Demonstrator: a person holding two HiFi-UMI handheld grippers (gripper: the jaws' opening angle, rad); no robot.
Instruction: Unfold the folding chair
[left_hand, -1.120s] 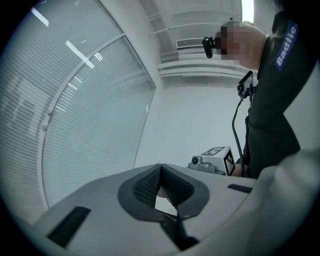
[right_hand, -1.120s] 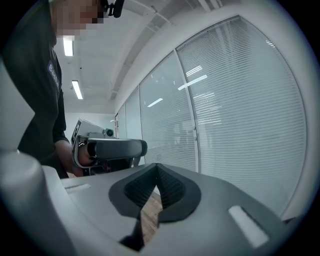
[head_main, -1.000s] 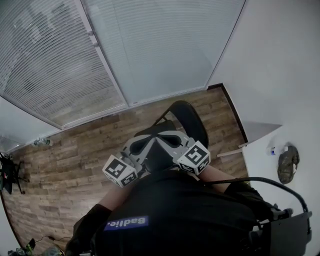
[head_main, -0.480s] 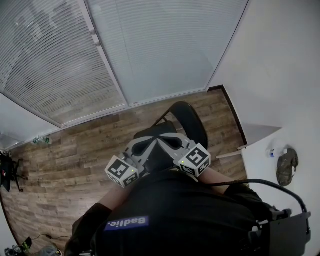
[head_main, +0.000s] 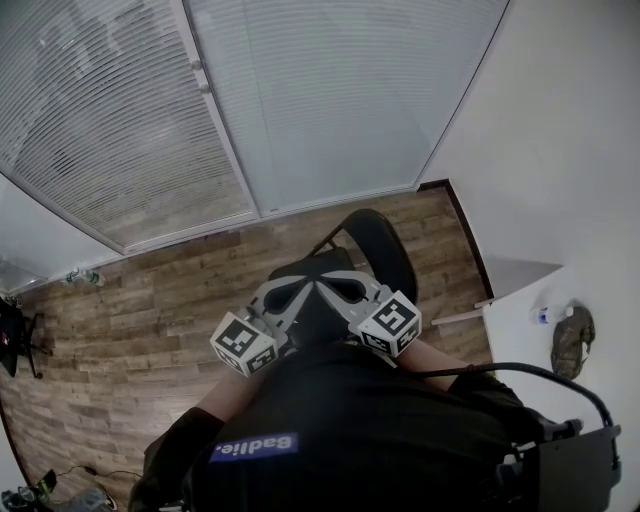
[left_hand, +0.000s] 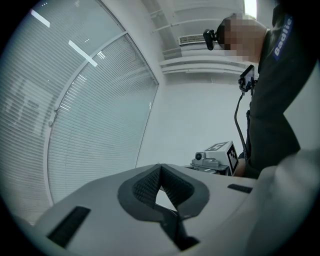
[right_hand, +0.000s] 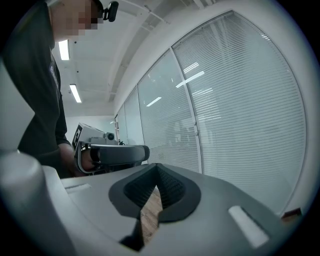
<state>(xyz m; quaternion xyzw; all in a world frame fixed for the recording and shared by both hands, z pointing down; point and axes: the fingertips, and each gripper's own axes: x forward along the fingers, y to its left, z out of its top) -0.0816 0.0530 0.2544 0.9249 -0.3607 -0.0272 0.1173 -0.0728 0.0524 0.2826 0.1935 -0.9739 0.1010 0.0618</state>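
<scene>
In the head view a black folding chair (head_main: 378, 243) stands on the wood floor near the wall corner, just beyond my hands; its lower part is hidden behind the grippers. My left gripper (head_main: 303, 287) and right gripper (head_main: 335, 285) are held close to the person's chest, tips nearly meeting above the chair. Both are shut with nothing in them. The left gripper view shows its jaws (left_hand: 160, 168) closed against a white wall, with the right gripper (left_hand: 218, 156) beside them. In the right gripper view the closed jaws (right_hand: 157, 169) face the window blinds.
Tall window blinds (head_main: 300, 100) fill the far side, and a white wall (head_main: 560, 130) runs along the right. A white table (head_main: 520, 345) at the right carries a small bottle (head_main: 545, 315) and a dark bundle (head_main: 573, 337). A dark stand (head_main: 8, 340) sits at the left edge.
The head view has shifted slightly; both grippers stay shut and in the same place above the chair.
</scene>
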